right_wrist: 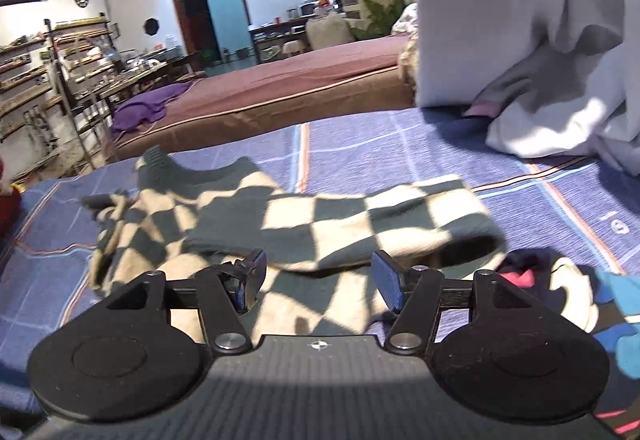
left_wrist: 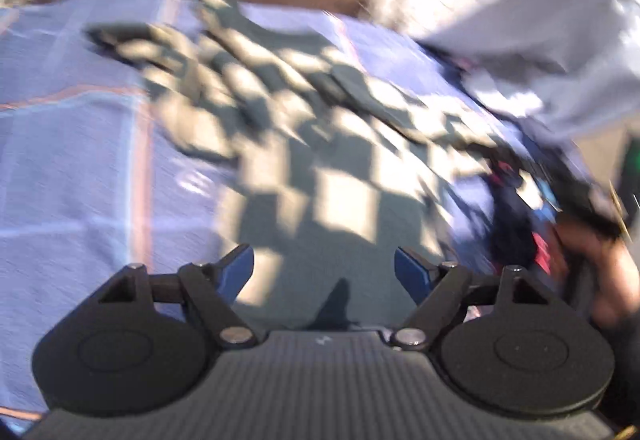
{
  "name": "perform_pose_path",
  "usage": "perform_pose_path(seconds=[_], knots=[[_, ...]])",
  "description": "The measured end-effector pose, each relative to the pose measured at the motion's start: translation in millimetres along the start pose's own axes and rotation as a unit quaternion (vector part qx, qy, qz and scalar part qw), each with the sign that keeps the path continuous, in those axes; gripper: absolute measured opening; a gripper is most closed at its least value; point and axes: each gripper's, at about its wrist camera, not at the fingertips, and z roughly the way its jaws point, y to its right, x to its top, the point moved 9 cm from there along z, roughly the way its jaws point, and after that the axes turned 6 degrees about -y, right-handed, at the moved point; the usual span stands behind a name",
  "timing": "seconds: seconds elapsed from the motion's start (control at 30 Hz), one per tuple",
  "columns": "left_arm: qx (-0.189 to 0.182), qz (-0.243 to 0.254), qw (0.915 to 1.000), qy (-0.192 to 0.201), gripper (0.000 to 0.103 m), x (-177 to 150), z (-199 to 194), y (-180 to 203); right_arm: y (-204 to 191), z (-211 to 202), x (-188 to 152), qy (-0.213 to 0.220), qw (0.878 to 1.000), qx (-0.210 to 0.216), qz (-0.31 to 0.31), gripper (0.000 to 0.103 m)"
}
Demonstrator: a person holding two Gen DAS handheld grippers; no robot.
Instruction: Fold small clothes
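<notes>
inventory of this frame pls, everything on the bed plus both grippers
checkered garment: 1, dark green and cream, middle of the sheet, partly folded over itself
bed sheet: 1, blue with pale and orange stripes, under everything
white cloth: 1 heap, white, far right on the sheet
colourful garment: 1, dark with white, pink and blue patches, near right
purple cloth: 1, purple, on the brown mattress behind
brown mattress: 1, beyond the sheet
left gripper: open, over the checkered garment
right gripper: open, at the garment's near edge
</notes>
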Motion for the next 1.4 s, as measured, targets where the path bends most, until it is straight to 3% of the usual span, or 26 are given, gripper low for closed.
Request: perform_pose_path(seconds=[0.1, 0.17, 0.23, 0.33, 0.37, 0.43, 0.47, 0.5, 0.6, 0.67, 0.73, 0.83, 0.93, 1.0, 1.03, 1.07, 1.17, 1.2, 1.23, 1.27, 1.4], knots=[[0.073, -0.05, 0.9942, 0.062, 0.077, 37, 0, -48, -21, 8, -17, -0.024, 0.999, 0.03, -0.001, 0.099], [0.109, -0.068, 0.9889, 0.075, 0.075, 56, 20, -71, -31, 12, -30, -0.035, 0.999, 0.036, -0.005, 0.099], [0.11, -0.073, 0.9896, 0.057, 0.064, 67, 53, -81, -38, 11, -37, -0.042, 0.998, 0.044, -0.011, 0.099], [0.088, -0.09, 0.9918, 0.019, 0.056, 76, 112, -80, -41, 5, -43, -0.048, 0.998, 0.046, -0.016, 0.099], [0.105, -0.083, 0.9906, 0.029, 0.055, 79, 124, -79, -39, 3, -45, -0.05, 0.998, 0.042, -0.015, 0.1], [0.144, -0.041, 0.9876, 0.048, 0.039, 90, 135, -68, -35, -1, -49, -0.053, 0.998, 0.036, -0.011, 0.102], [0.147, -0.025, 0.9878, 0.045, 0.021, 95, 140, -62, -31, -2, -51, -0.056, 0.998, 0.031, -0.009, 0.103], [0.139, -0.023, 0.989, 0.044, 0.01, 99, 143, -57, -27, -3, -54, -0.059, 0.998, 0.024, -0.005, 0.103], [0.114, -0.041, 0.9915, 0.047, 0.009, 108, 135, -54, -17, -3, -62, -0.07, 0.997, 0.011, 0.006, 0.103], [0.122, -0.039, 0.9881, 0.085, 0.008, 115, 105, -63, -14, -3, -64, -0.07, 0.997, 0.006, 0.01, 0.103], [0.162, -0.039, 0.9764, 0.137, 0.008, 126, 64, -82, -14, -5, -63, -0.067, 0.998, 0.007, 0.009, 0.103], [0.231, -0.064, 0.9498, 0.201, 0.008, 143, -4, -127, -18, -4, -62, -0.067, 0.998, 0.011, 0.005, 0.103], [0.276, -0.108, 0.9303, 0.216, 0.008, 148, -54, -177, -24, -1, -62, -0.069, 0.997, 0.02, 0.001, 0.103], [0.338, -0.098, 0.9099, 0.219, 0.008, 147, -72, -201, -29, 0, -64, -0.072, 0.997, 0.027, -0.001, 0.103], [0.362, -0.087, 0.905, 0.206, 0.009, 146, -72, -210, -31, 0, -65, -0.073, 0.997, 0.029, -0.002, 0.103], [0.371, -0.086, 0.9056, 0.187, 0.009, 143, -69, -219, -34, 0, -65, -0.074, 0.997, 0.031, -0.004, 0.103], [0.344, -0.091, 0.9228, 0.148, 0.018, 124, -50, -222, -38, -1, -67, -0.075, 0.996, 0.037, -0.009, 0.103], [0.344, -0.087, 0.9246, 0.138, 0.033, 117, -45, -218, -38, -2, -67, -0.074, 0.997, 0.035, -0.01, 0.103], [0.339, -0.088, 0.9275, 0.13, 0.054, 108, -43, -215, -37, -4, -66, -0.073, 0.997, 0.033, -0.01, 0.103], [0.323, -0.087, 0.9336, 0.129, 0.06, 99, -40, -206, -36, -6, -65, -0.07, 0.997, 0.031, -0.01, 0.103], [0.175, -0.088, 0.9752, 0.102, 0.061, 51, -36, -149, -27, -15, -65, -0.065, 0.998, 0.019, -0.005, 0.103]])
